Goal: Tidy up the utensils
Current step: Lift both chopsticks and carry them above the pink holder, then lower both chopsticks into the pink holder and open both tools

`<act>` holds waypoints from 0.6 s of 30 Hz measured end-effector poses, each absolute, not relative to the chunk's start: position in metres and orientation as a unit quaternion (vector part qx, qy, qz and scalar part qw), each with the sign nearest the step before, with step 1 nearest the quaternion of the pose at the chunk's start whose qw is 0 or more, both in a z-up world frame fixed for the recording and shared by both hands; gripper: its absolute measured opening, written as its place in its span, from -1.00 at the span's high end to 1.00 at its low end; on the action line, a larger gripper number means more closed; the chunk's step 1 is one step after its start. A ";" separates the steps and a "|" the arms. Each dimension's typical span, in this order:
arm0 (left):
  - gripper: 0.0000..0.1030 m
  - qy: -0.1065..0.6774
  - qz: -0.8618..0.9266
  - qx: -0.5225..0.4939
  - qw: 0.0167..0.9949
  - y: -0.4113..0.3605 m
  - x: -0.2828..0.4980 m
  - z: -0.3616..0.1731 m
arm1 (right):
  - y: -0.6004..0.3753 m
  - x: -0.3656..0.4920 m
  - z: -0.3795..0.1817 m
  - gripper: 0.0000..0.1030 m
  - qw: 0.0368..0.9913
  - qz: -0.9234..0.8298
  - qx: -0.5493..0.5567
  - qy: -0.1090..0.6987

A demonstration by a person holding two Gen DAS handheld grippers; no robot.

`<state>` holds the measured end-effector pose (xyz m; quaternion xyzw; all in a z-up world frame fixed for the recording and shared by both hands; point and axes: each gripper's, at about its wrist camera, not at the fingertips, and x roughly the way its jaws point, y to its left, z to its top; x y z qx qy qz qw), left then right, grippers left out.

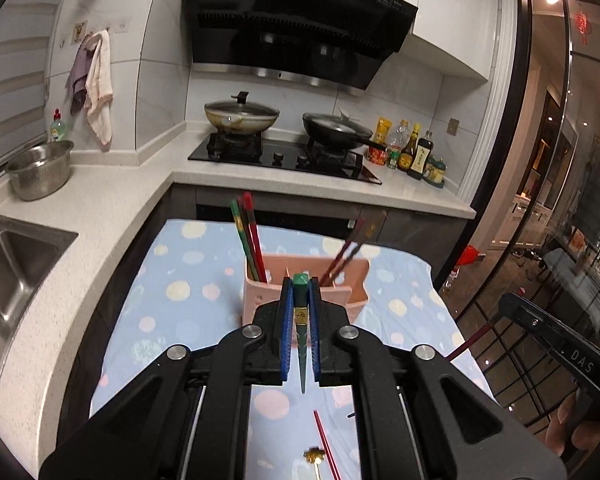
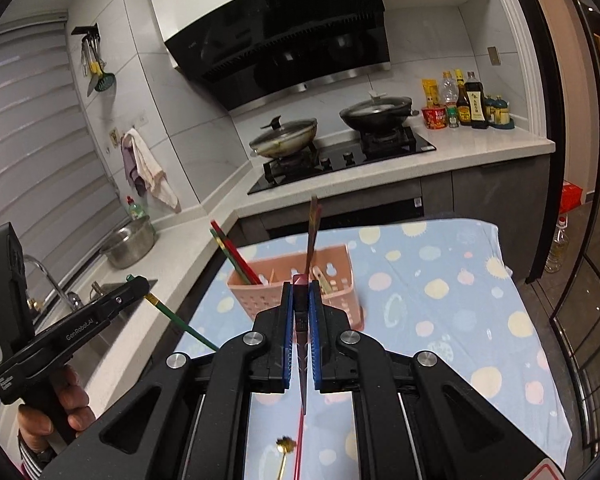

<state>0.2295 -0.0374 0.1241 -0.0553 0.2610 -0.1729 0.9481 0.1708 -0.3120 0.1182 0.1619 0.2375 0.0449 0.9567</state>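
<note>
- The left tongs (image 1: 300,292) are closed on one green chopstick with a gold band (image 1: 301,320); its thick end points up, between the blue pads (image 1: 286,328).
- The right tongs (image 2: 300,292) are closed on one dark red chopstick (image 2: 302,344), also between blue pads.
- Only the right wrist view shows the left tongs from the side (image 2: 138,286), with the green chopstick (image 2: 180,322) sticking out slanted and the person's hand on the handle.
- Only the left wrist view shows the right device at the right edge, with a thin red stick under it.
- The pink plastic utensil basket with holes (image 1: 340,300) stands on the desk with the dotted light-blue cloth (image 1: 172,280), just behind both tongs.
- In the basket's left part I count about three red and green chopsticks (image 1: 248,236); in the right part about two dark ones (image 1: 346,254), leaning.
- On the cloth near the cameras lie one red chopstick (image 1: 326,446) and one small gold spoon-like piece (image 1: 314,456).
</note>
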 end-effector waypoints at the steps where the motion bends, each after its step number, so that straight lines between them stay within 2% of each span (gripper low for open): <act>1: 0.86 0.256 -0.172 -0.056 0.950 -0.037 0.233 0.130 | -0.313 0.175 0.123 0.86 0.958 0.046 0.164 0.232; 12: 0.86 0.193 -0.163 -0.061 0.966 -0.034 0.273 0.189 | -0.314 0.227 0.179 0.86 0.972 0.048 0.161 0.166; 18: 0.86 0.171 -0.152 -0.050 0.972 -0.038 0.299 0.208 | -0.309 0.262 0.192 0.86 0.975 0.047 0.153 0.157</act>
